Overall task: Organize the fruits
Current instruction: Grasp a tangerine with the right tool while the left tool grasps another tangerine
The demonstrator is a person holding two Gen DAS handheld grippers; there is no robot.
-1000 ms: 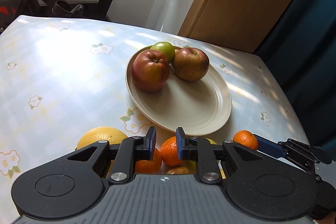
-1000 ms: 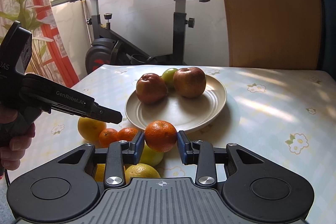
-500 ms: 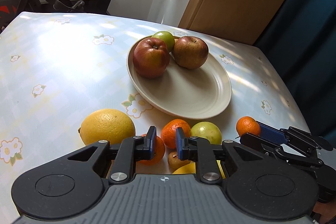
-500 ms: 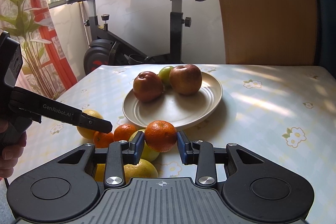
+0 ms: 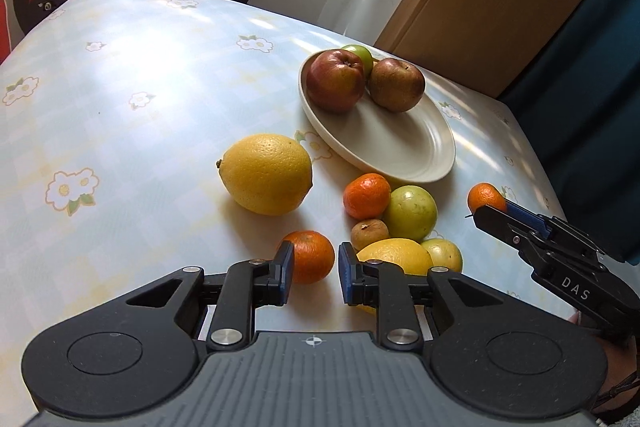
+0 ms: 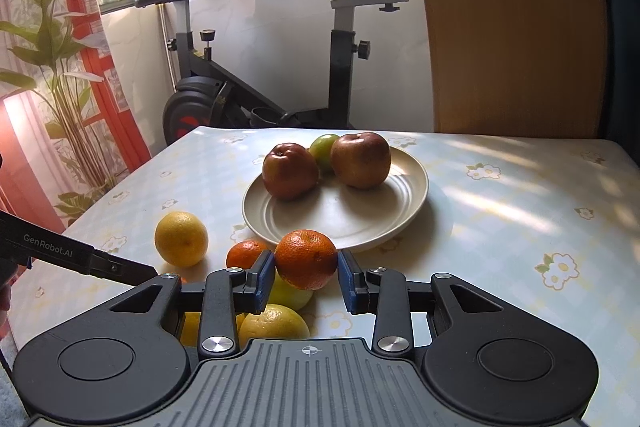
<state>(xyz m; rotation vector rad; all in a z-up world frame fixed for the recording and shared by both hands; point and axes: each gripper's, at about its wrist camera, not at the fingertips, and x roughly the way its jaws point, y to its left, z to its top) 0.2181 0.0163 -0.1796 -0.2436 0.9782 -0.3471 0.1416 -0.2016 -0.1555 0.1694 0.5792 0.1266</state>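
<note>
A cream plate (image 5: 400, 147) (image 6: 384, 223) holds two red apples (image 5: 335, 81) (image 6: 290, 171) and a green fruit (image 5: 359, 54). In front of it lie a big lemon (image 5: 266, 174), tangerines (image 5: 367, 195), green fruits (image 5: 412, 213), a small brown fruit (image 5: 364, 234) and a yellow citrus (image 5: 394, 255). My left gripper (image 5: 314, 273) is open, low over the table, its jaws astride a tangerine (image 5: 312, 256) without closing on it. My right gripper (image 6: 306, 277) is shut on a tangerine (image 6: 306, 258) held above the pile, also seen in the left wrist view (image 5: 486, 197).
The table (image 5: 120, 107) has a pale floral cloth. An exercise bike (image 6: 256, 75) stands behind it, a wooden panel (image 6: 512, 19) at the back right, a plant (image 6: 52, 67) at the left. The table's right edge runs along a dark blue curtain (image 5: 592, 87).
My left gripper has pulled back and swung left, and its jaws have opened a little around a tangerine. My right gripper still holds its tangerine, now slightly closer to the plate.
</note>
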